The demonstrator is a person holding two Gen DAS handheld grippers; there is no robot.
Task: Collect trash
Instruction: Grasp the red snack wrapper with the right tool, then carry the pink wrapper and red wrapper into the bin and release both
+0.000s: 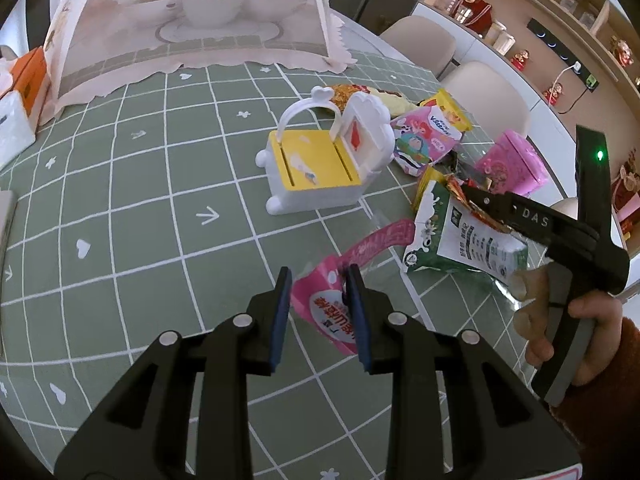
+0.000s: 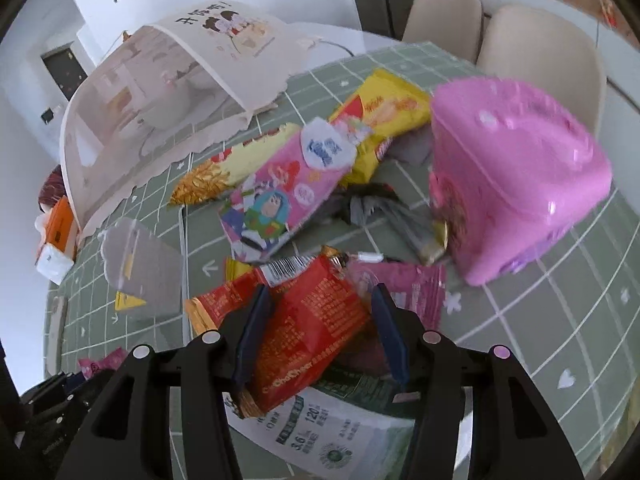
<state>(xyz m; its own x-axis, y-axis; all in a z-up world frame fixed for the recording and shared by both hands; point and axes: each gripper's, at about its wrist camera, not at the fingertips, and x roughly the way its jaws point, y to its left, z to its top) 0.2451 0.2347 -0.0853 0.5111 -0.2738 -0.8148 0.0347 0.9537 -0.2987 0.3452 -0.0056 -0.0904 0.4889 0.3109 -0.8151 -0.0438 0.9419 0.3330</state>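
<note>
My left gripper (image 1: 318, 312) is shut on a pink wrapper (image 1: 320, 304), whose torn strip trails toward the table. A small white bin with a yellow top (image 1: 312, 168) stands beyond it with its lid up; in the right wrist view the bin (image 2: 140, 264) is a blur at the left. My right gripper (image 2: 320, 332) is open and straddles a red snack wrapper (image 2: 308, 320). That wrapper lies on a green-and-white pack (image 2: 332, 432) and its gold end reaches past the left finger. In the left wrist view a hand (image 1: 572, 320) holds the right gripper (image 1: 472, 200) over that pack (image 1: 460, 240).
More litter lies behind: a cartoon tissue pack (image 2: 280, 196), a yellow snack bag (image 2: 384, 120), a grey foil wrapper (image 2: 400, 216), a small pink sachet (image 2: 408, 288). A pink box (image 2: 512, 176) stands at the right. A mesh food cover (image 1: 192, 20) fills the table's far side, with chairs (image 1: 424, 40) beyond.
</note>
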